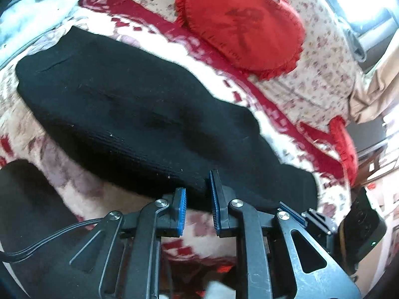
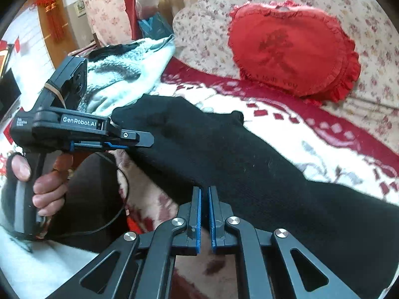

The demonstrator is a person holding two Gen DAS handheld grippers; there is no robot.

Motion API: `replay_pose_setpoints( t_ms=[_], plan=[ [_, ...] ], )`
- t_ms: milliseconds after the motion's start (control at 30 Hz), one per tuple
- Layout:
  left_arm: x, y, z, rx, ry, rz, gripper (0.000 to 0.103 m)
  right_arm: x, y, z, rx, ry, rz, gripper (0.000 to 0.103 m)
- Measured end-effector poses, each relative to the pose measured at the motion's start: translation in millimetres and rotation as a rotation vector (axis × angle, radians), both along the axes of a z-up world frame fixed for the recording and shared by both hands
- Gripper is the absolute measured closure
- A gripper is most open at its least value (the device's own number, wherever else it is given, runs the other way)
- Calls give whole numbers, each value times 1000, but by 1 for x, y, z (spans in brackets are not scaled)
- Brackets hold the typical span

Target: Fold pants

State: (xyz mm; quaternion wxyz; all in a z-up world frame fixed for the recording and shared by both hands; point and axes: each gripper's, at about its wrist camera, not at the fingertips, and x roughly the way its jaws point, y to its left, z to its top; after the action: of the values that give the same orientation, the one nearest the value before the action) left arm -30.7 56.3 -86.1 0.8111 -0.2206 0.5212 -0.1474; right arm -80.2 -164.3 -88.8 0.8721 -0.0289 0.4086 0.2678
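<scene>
Black knit pants (image 1: 139, 114) lie stretched across a red and cream patterned blanket (image 1: 249, 92) on a bed. My left gripper (image 1: 198, 189) has its blue pads closed on the near edge of the pants. My right gripper (image 2: 204, 194) is closed on the same near edge of the pants (image 2: 237, 162), further to the right. In the right wrist view the left gripper (image 2: 147, 139) shows from the side, held by a hand, its fingers at the pants' left end.
A red heart-shaped pillow (image 1: 242, 22) leans on a floral cushion (image 1: 321, 74) behind the pants; it also shows in the right wrist view (image 2: 291, 49). A grey-white garment (image 2: 124, 74) lies at the far left. A dark-clothed knee (image 1: 30, 211) sits at lower left.
</scene>
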Motion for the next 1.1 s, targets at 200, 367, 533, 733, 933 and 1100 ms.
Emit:
replay_pose_setpoints(
  t_ms=[200, 367, 533, 733, 933, 1100],
  plan=[
    [-2, 11, -24, -7, 67, 19, 87, 5, 7, -28, -9, 76, -10, 98],
    [-16, 32, 6, 78, -17, 36, 76, 9, 8, 5, 58, 54, 27, 77],
    [-12, 85, 26, 172, -100, 201, 72, 52, 12, 26, 77, -3, -73, 71],
    [19, 131, 23, 231, -110, 343, 61, 138, 12, 9, 170, 147, -179, 71],
    [46, 126, -9, 280, -31, 323, 60, 164, 21, -17, 144, 210, -177, 93],
    [34, 128, -19, 268, -46, 311, 55, 161, 23, 0, 105, 134, -159, 96]
  ],
)
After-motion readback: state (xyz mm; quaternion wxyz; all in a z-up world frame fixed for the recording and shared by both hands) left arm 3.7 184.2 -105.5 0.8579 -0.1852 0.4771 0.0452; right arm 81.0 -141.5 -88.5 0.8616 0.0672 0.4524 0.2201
